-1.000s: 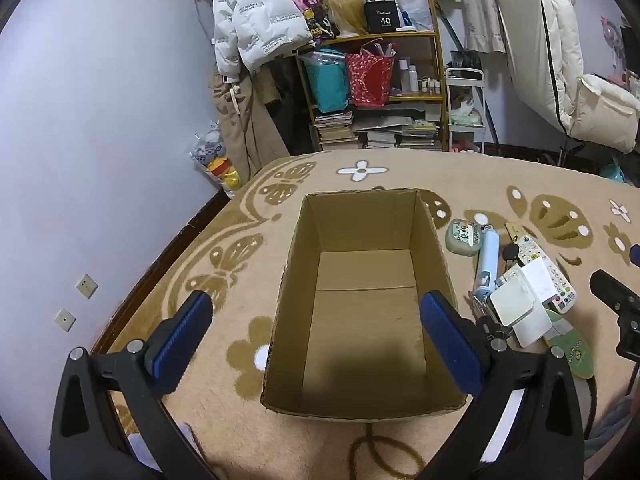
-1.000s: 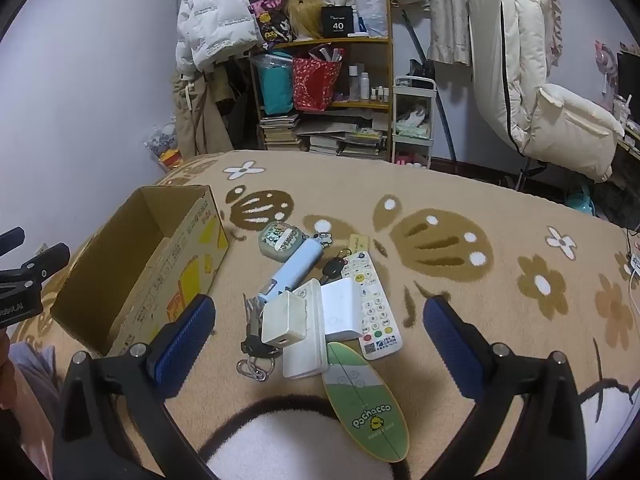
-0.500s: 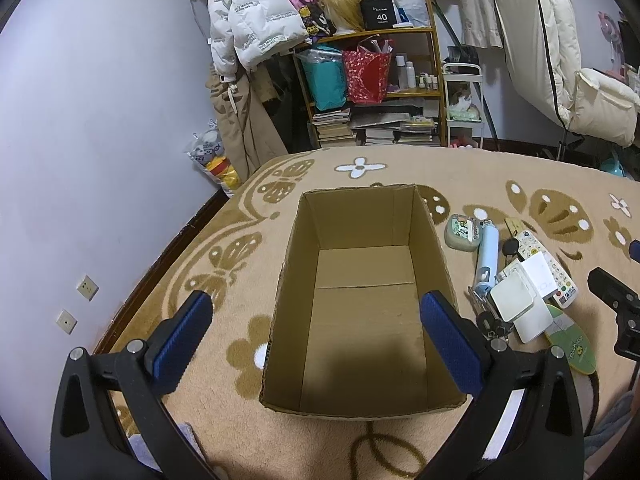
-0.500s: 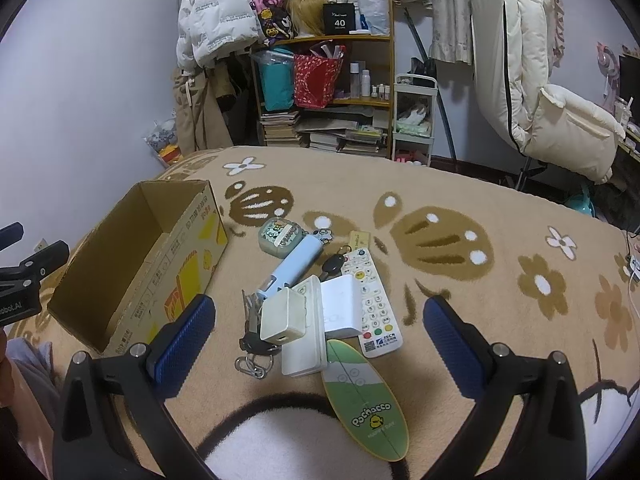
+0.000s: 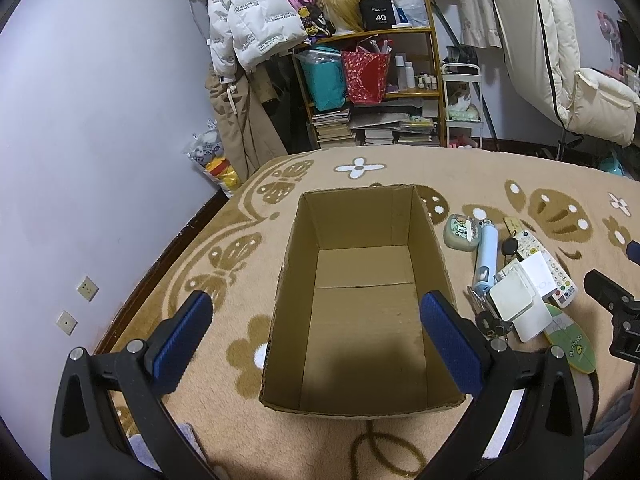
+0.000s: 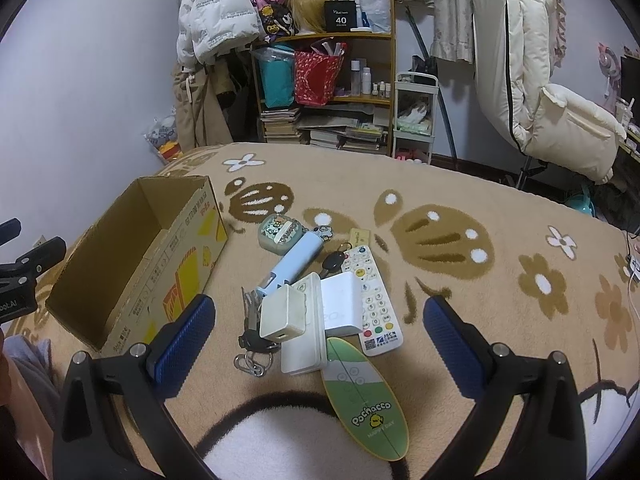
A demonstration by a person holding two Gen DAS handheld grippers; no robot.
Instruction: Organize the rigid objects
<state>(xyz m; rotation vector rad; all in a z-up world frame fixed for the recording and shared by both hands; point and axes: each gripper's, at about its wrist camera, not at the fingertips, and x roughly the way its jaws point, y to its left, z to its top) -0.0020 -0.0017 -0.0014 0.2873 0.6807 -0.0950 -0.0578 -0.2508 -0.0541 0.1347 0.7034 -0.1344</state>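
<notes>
Two handheld grippers hover over a patterned carpet, both with fingers spread wide and holding nothing. The right gripper is directly above a pile of small things, with a white charger nearest between its fingers and a remote running lengthwise away beyond it. The left gripper hangs over an empty box, left of the pile.

Legible markings: a black box on the top shelf reads "40". The green oval board nearest the right wrist camera reads "Pochacco" over "HAPPY DAY". The white remote control bears numbered keys and "JSCN" at its lower end. Printing on the cardboard box side and on the white jacket is too small to read.
</notes>
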